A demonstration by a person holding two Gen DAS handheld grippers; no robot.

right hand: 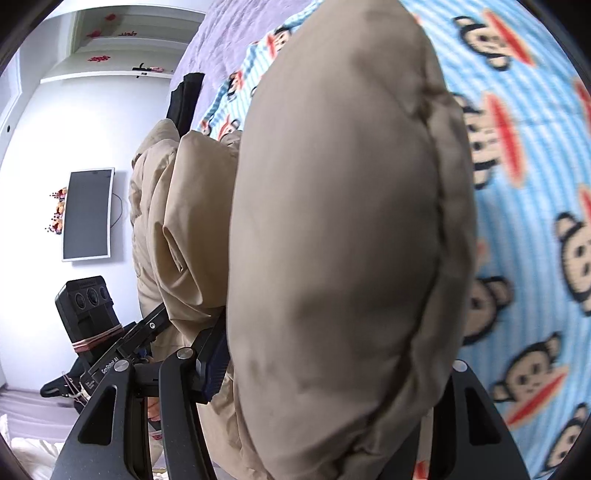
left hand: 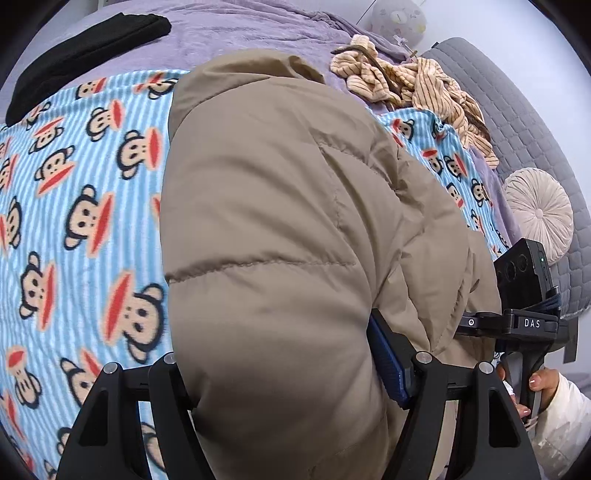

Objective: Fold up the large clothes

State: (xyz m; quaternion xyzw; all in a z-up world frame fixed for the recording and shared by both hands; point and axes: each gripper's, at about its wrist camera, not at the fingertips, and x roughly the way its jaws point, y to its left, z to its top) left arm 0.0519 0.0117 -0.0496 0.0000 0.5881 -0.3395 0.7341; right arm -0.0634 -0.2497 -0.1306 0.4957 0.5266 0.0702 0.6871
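Both grippers are gripping a tan puffer jacket (left hand: 280, 229) that is lying over the monkey-print blanket (left hand: 74, 206) on the bed, with its hood end pointing away toward the purple bedspread (left hand: 240, 33). The left gripper (left hand: 291, 373) is holding a thick padded fold of the jacket between its jaws, the cloth bulging out on both sides, and the blue pad (left hand: 388, 362) of one finger is pressing into it. The right gripper (right hand: 325, 369) is likewise clamping a fat quilted panel, which is filling nearly the whole gap between its jaws; the jacket (right hand: 332, 221) is blocking most of that view. The jacket is looking soft, springy and light for its bulk, so it is probably going to puff back open after each fold and will need pressing flat. Its smooth shell is likely slippery, so a thin pinch of outer fabric may slide out; taking hold deep across a stitched seam or a hem edge, where the filling is thinner, seems the safer grasp. A striped beige garment (left hand: 413, 85) is lying crumpled near the far side, and a black garment (left hand: 85, 59) is lying well apart at the other corner.
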